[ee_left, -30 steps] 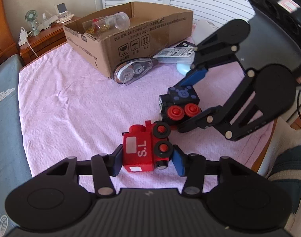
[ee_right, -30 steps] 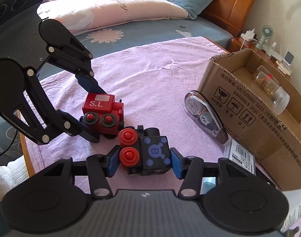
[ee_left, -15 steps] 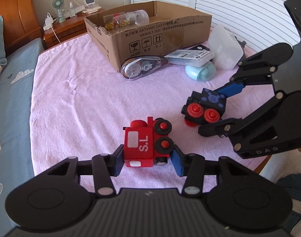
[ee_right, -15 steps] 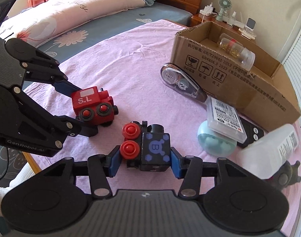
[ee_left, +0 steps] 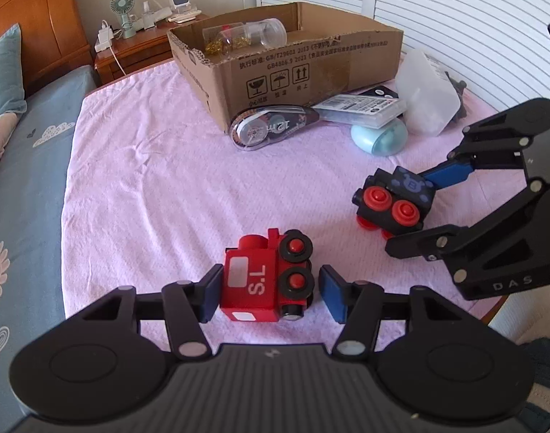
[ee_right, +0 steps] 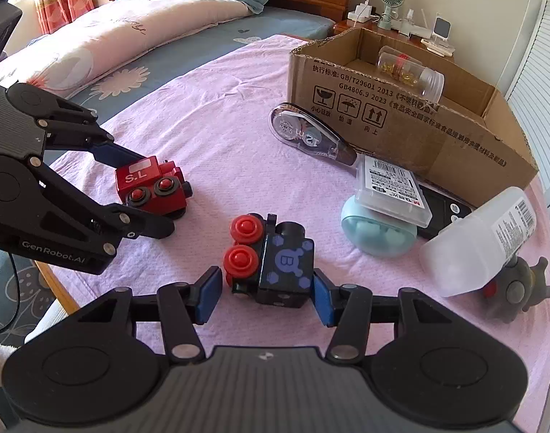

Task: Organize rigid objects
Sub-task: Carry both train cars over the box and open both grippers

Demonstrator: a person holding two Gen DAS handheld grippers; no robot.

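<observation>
The left gripper [ee_left: 271,294] stands with its blue pads either side of the red toy locomotive [ee_left: 266,281] marked "S.L"; a sliver of pink cloth shows between the right pad and the wheels, so the jaws look slightly parted rather than clamped. The locomotive rests on the pink cloth [ee_left: 148,166], lying between the fingers with its black-and-red wheels turned toward the right pad.

The right gripper [ee_right: 266,296] brackets the black toy wagon [ee_right: 275,265], which carries a blue "B" emblem and red wheels. A narrow gap shows at the left pad, while the right pad sits against the wagon's side; whether it is truly gripped I cannot tell. The wagon also rests on the cloth, well apart from the locomotive.

Ahead of both grippers, a clear correction tape dispenser [ee_left: 271,126] lies against the front wall of the cardboard box [ee_left: 311,68]. A transparent jar [ee_right: 410,70] with small yellow pieces lies on its side in the box. To the right of the dispenser, a flat clear plastic case [ee_right: 390,189] rests on a pale blue earbud case [ee_right: 378,232], and just beyond is a translucent white container [ee_right: 480,241] leaning over a grey toy [ee_right: 520,288].
</observation>
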